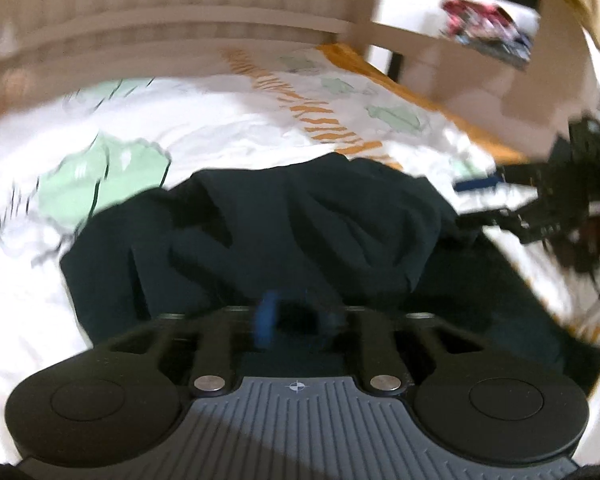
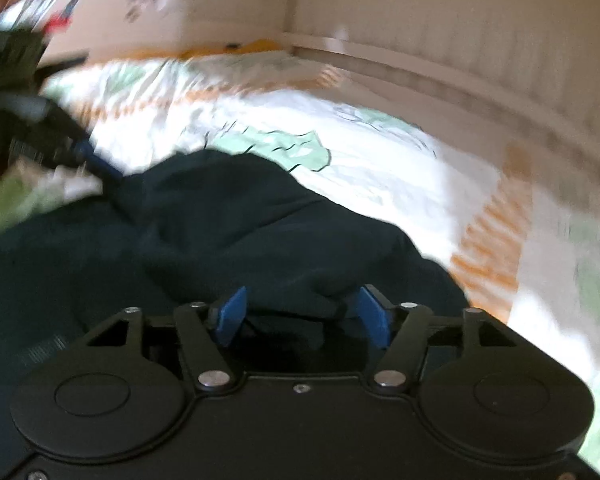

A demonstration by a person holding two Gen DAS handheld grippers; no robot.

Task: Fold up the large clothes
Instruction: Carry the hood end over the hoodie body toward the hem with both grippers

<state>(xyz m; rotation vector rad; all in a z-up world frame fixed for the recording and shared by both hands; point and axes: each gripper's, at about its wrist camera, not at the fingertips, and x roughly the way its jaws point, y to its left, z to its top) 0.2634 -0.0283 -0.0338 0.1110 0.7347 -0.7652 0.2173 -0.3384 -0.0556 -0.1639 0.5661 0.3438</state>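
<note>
A dark garment (image 2: 228,232) lies bunched on a patterned bed (image 2: 400,184). The right claw (image 2: 304,312) stands open; the left claw (image 1: 296,320), blurred, seems open. Next: regrasp an edge.

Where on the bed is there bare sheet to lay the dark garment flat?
Bare printed sheet lies beyond the dark garment, up to the pale wall, and on the orange-striped side. The near side is crowded: the bunched garment fills it.

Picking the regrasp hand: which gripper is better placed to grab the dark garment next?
Right, tentatively. The right gripper has its blue pads clearly apart with a fold of the dark garment between them. The left gripper is too blurred to judge, though it also faces the garment.
</note>
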